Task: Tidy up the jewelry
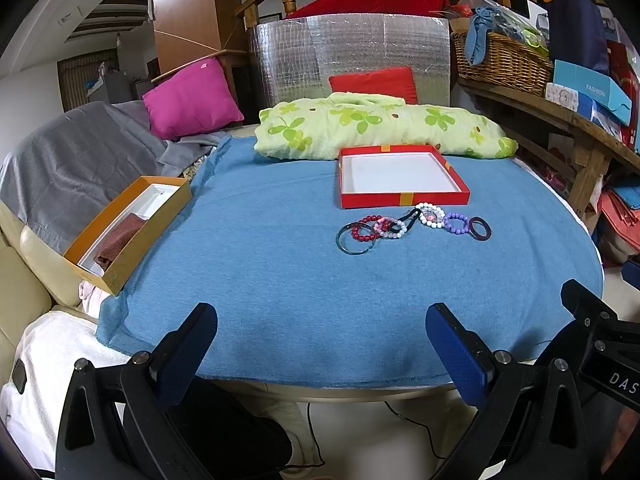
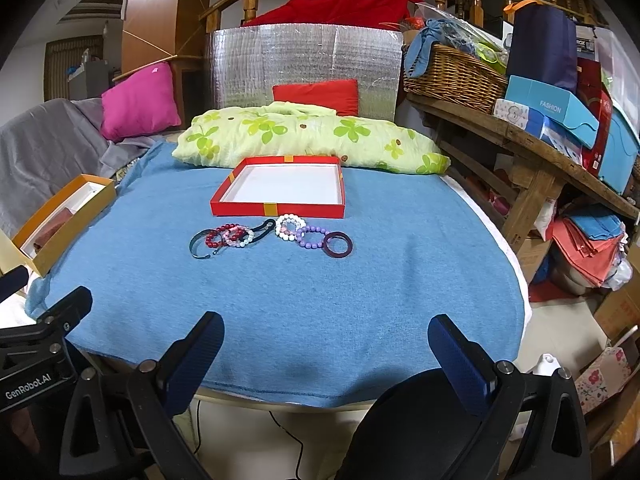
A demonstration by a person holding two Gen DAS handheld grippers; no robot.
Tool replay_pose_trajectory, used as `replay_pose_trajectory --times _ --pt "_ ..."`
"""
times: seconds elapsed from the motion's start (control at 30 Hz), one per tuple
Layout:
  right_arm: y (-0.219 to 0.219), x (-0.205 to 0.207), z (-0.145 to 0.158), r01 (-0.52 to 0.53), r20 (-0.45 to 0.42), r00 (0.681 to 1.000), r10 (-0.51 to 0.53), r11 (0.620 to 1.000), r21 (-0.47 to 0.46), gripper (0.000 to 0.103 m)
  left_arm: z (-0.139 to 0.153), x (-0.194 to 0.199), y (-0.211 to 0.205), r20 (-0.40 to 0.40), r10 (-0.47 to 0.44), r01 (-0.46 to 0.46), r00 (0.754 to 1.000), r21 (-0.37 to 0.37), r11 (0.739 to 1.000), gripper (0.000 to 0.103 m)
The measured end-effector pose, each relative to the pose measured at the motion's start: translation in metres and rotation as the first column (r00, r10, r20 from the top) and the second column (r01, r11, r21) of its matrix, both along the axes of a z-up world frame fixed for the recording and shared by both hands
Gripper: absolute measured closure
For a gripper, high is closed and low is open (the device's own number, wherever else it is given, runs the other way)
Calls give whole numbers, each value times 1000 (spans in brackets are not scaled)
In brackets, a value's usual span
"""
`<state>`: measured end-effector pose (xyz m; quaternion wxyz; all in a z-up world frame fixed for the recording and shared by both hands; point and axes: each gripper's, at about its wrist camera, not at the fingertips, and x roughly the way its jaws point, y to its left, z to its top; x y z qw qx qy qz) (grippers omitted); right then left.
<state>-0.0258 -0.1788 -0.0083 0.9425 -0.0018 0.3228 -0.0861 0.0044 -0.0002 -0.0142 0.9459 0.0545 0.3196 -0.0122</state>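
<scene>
Bracelets lie in one loose row on the blue felt cloth [image 1: 280,272] covering my desk, just in front of the shallow red cardboard box [image 1: 402,178] with its white inside, which holds nothing. In my left view I count six rings there: a dark metal bangle [image 1: 356,240] at the left end, a red bead bracelet [image 1: 366,230] overlapping it, a pink-and-white bead bracelet [image 1: 390,229], a white pearl bracelet [image 1: 431,215], a purple bead bracelet [image 1: 456,223] and a dark plum solid bangle [image 1: 480,228] at the right end. A black loop [image 1: 410,216] lies between the pink and the white ones. One orange cardboard box [image 1: 128,232] sits at the desk's left edge with a folded brown cloth [image 1: 118,240] inside. My left tongs [image 1: 320,344] hang over the near desk edge, both blue pads spread wide, gripping nothing.

In my right view the same six rings show, from the metal bangle [image 2: 204,245] to the plum bangle [image 2: 338,245], before the red box [image 2: 280,194]. My right tongs [image 2: 326,346] are likewise wide apart and bare, well short of the row. One green-flowered quilt [image 2: 312,138] lies behind the box.
</scene>
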Motion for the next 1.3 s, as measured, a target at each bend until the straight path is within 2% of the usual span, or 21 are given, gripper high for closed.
replay_pose_trajectory --times 1.3 --pt "1 2 -4 -6 -13 1000 6 1000 -2 0 1 2 -2 -4 -6 6 1000 8 1000 0"
